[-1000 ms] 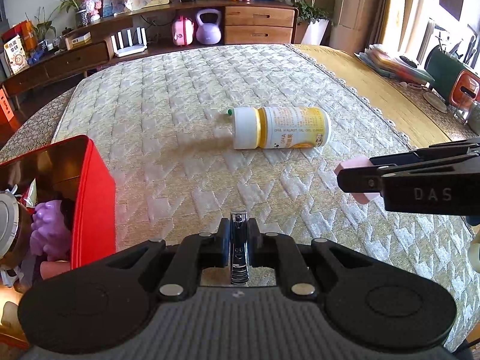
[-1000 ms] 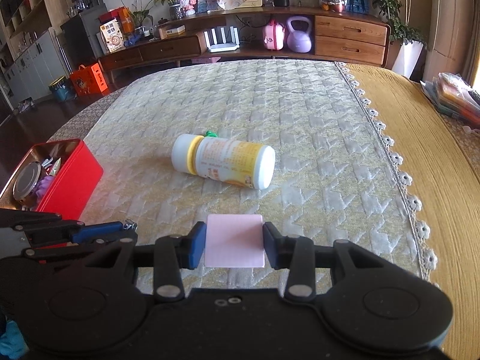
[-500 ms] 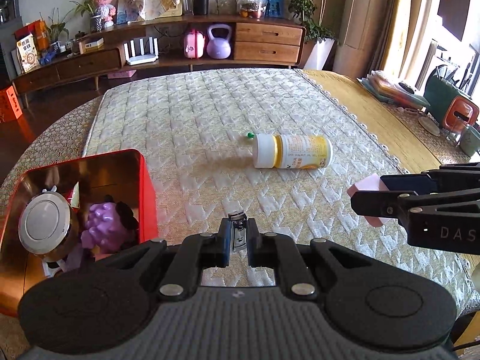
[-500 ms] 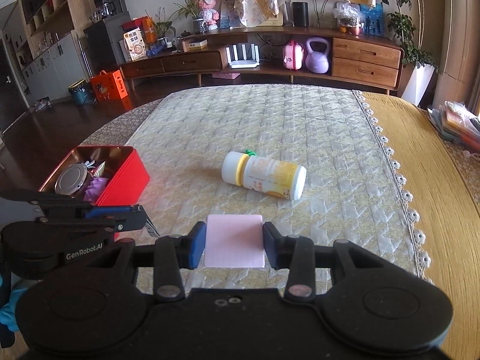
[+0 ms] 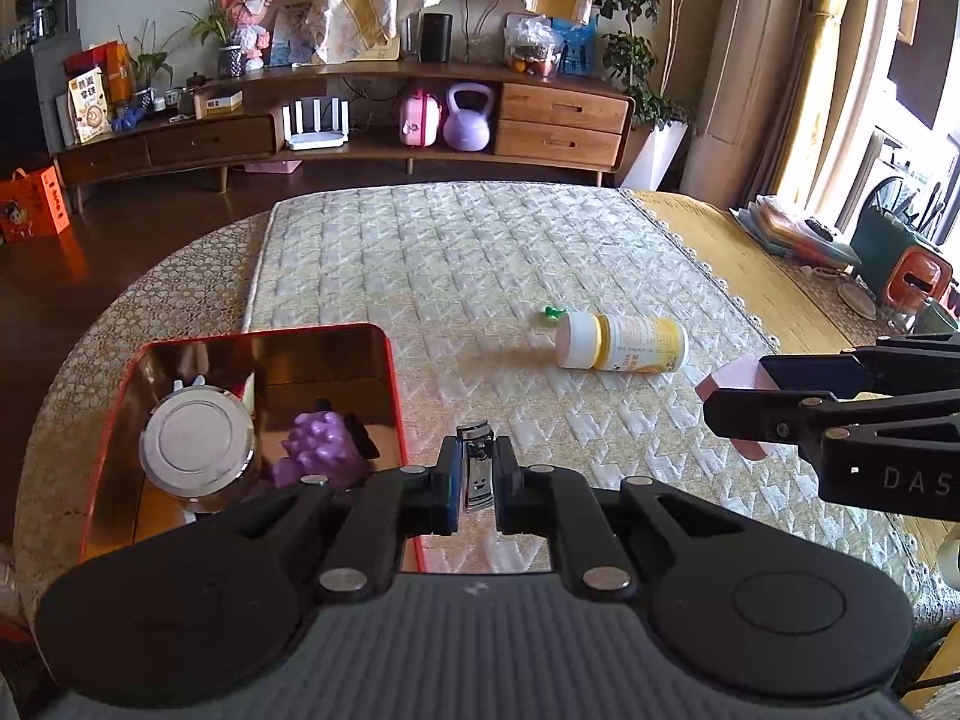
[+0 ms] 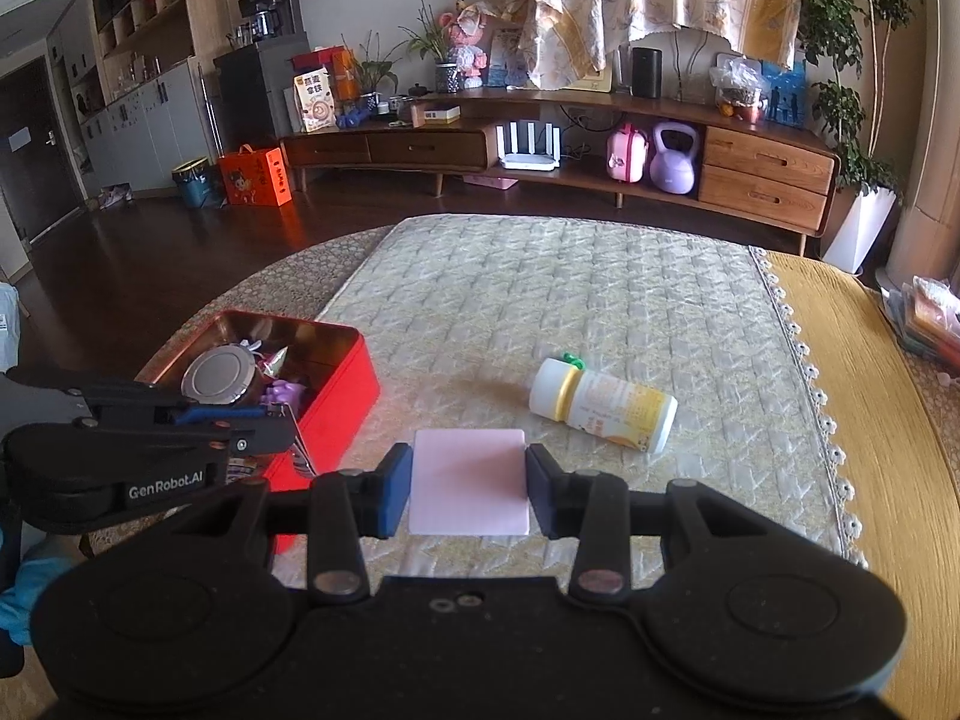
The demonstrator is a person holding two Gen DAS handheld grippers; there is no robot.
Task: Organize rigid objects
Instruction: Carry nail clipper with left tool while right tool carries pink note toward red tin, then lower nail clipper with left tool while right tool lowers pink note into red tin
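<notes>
Your left tool (image 5: 478,489) is pinching the nail clipper (image 5: 476,468) upright between its fingers, clenched on it, and it is hanging right at the near corner of the red tin (image 5: 393,372). The grip is sitting on a narrow, slick metal body, so I'm judging that any twist on the way over could let it pivot or slide out. Release too soon and it is likely falling on the quilted worktop (image 5: 480,276) rather than into the tin.

Your right tool (image 6: 468,489) is clamping the flat pink block (image 6: 469,489) by its two side edges, held level above the worktop. It looks firm, though a tilt could work it loose.

Look inside the tin: a round metal lid (image 5: 197,449) and a purple bumpy toy (image 5: 324,450) are already filling much of the near half. A clipper dropped there may bounce or lodge on top, so you're probably wanting the bare far side.

Your two tools are working close together near the tin, and crossing paths risks a knock.

Farther out, the white and yellow bottle (image 6: 603,405) is lying on its side, well apart from the tin, with a small green piece (image 6: 571,359) just beside its cap. A careless sweep could set that bottle rolling.
</notes>
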